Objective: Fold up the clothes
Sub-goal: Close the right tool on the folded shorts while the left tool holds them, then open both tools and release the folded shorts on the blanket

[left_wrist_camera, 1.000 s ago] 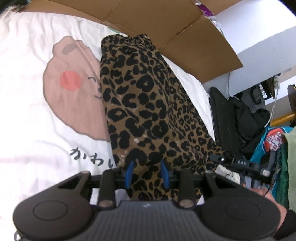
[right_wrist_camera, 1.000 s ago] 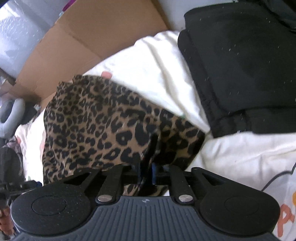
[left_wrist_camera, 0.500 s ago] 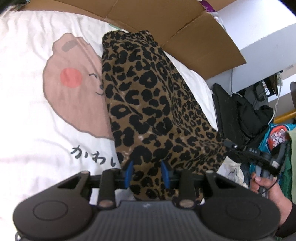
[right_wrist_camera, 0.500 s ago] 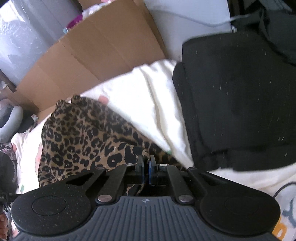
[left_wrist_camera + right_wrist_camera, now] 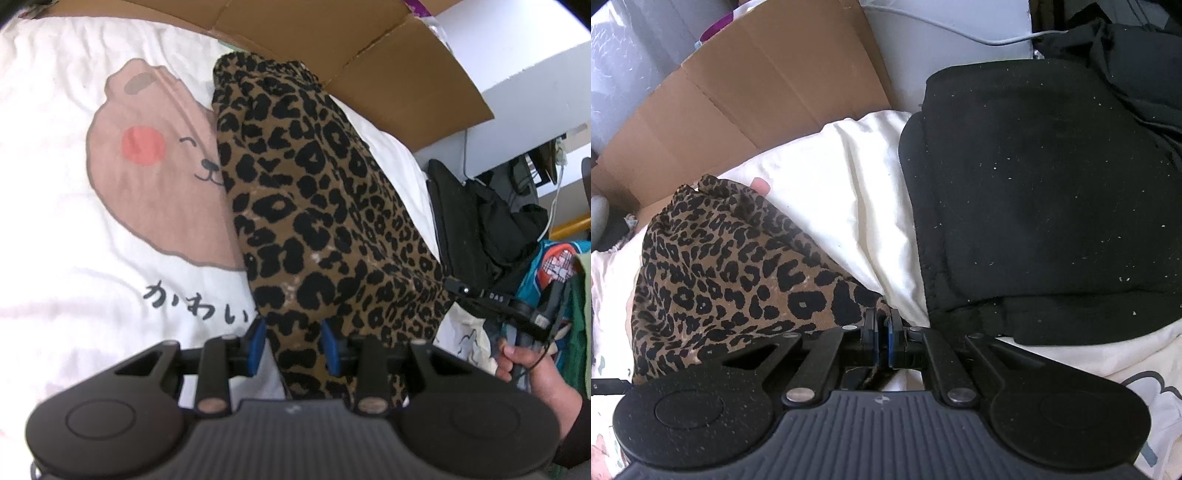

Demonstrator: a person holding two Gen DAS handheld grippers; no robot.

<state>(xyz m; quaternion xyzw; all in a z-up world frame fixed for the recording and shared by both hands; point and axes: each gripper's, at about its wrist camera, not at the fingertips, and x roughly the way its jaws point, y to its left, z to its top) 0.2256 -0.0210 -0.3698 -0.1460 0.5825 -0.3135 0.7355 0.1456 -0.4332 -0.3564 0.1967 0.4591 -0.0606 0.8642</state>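
The right gripper [image 5: 882,341] had just been closed from partly open, and the near corner of the brown, black-spotted leopard-print garment [image 5: 731,266] was pinched flat between its blue pads. The left gripper [image 5: 293,347] was kept part-open, as a second before, with the bunched near hem gathered between its fingers. With both corners taken, a lift for the next fold seemed possible. The garment was stretched across the white bear-print bedsheet [image 5: 74,240] toward its far edge, by flattened brown cardboard [image 5: 369,48].

Brown cardboard [image 5: 388,70] stands behind; a white cable [image 5: 960,33], perhaps a charger lead, trails beyond.
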